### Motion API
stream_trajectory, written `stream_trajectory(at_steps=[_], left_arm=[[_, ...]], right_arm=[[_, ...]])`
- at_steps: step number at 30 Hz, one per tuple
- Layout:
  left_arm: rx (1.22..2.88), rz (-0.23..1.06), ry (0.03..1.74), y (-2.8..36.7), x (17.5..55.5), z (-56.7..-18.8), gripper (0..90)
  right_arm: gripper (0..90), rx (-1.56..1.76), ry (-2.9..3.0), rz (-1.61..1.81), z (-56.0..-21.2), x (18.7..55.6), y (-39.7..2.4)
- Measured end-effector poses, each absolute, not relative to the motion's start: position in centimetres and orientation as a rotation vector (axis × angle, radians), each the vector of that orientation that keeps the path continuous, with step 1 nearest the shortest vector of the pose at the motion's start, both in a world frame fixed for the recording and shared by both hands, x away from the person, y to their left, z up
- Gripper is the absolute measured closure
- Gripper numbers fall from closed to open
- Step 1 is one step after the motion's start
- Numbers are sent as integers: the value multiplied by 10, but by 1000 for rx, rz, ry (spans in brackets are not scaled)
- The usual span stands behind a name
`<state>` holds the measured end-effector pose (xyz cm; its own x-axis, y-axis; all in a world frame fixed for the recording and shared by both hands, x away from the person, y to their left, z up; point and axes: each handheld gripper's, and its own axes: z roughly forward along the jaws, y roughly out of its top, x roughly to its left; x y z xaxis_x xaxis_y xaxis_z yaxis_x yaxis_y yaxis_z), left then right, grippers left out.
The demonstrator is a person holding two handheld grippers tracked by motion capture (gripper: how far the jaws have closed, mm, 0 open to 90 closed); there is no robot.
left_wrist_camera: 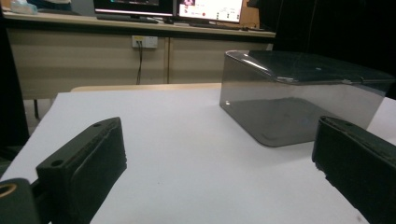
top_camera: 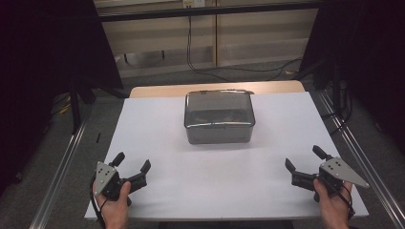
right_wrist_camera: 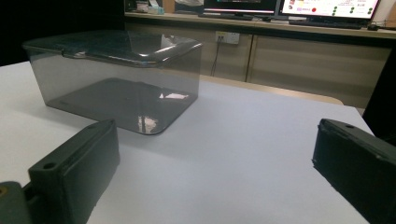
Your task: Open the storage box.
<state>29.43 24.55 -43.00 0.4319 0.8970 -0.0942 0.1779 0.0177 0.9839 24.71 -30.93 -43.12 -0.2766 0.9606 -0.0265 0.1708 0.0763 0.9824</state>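
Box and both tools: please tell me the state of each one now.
Smoky clear plastic box: lid on, upright, at the middle of the white sheet, untouched.
Left tool: jaws open, empty, near the sheet's front left corner.
Right tool: jaws open, empty, near the front right corner.

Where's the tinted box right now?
In the high view the tinted box sits lid on at the far middle of the white sheet, well ahead of both open grippers, left gripper and right gripper.
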Motion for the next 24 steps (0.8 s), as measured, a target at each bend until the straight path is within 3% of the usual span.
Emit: stream_trajectory(at_steps=[24], left_arm=[[1471, 745, 1012, 241, 291, -431, 28]], right_arm=[[0, 1147, 1578, 1342, -426, 254, -297]])
